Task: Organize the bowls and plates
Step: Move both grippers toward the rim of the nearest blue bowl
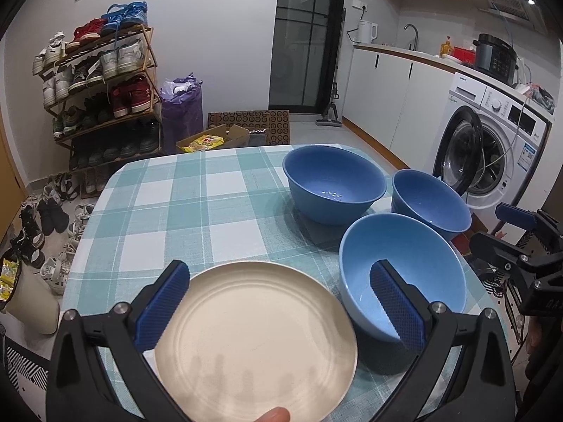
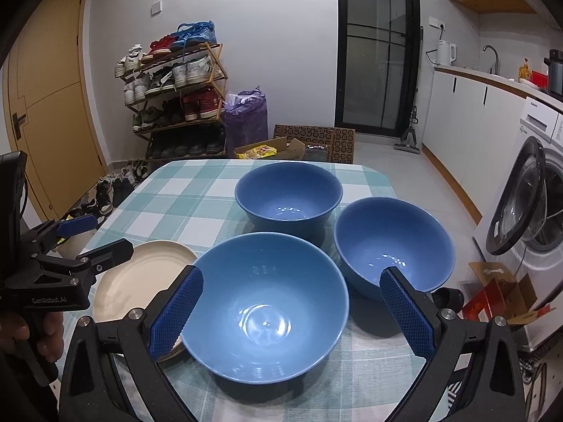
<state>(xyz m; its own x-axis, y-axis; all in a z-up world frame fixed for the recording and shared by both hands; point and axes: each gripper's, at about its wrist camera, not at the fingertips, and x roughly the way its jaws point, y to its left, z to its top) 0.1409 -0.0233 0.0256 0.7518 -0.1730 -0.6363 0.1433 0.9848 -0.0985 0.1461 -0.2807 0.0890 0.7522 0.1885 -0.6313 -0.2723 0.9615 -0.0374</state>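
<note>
A cream plate (image 1: 257,341) lies on the checked table (image 1: 183,207) near its front edge; it also shows in the right wrist view (image 2: 144,277). My left gripper (image 1: 281,302) is open above the plate, its fingers wide apart. A light blue bowl (image 2: 271,302) sits right of the plate, also in the left wrist view (image 1: 411,263). My right gripper (image 2: 292,309) is open, its fingers on either side of this bowl. Two darker blue bowls stand behind: a far one (image 2: 288,193) (image 1: 334,183) and a right one (image 2: 394,242) (image 1: 432,200).
A washing machine (image 1: 492,147) with its door open stands right of the table. A shoe rack (image 1: 102,84), loose shoes, a purple bag (image 1: 183,109) and cardboard boxes are on the floor beyond the table. A kitchen counter runs along the right wall.
</note>
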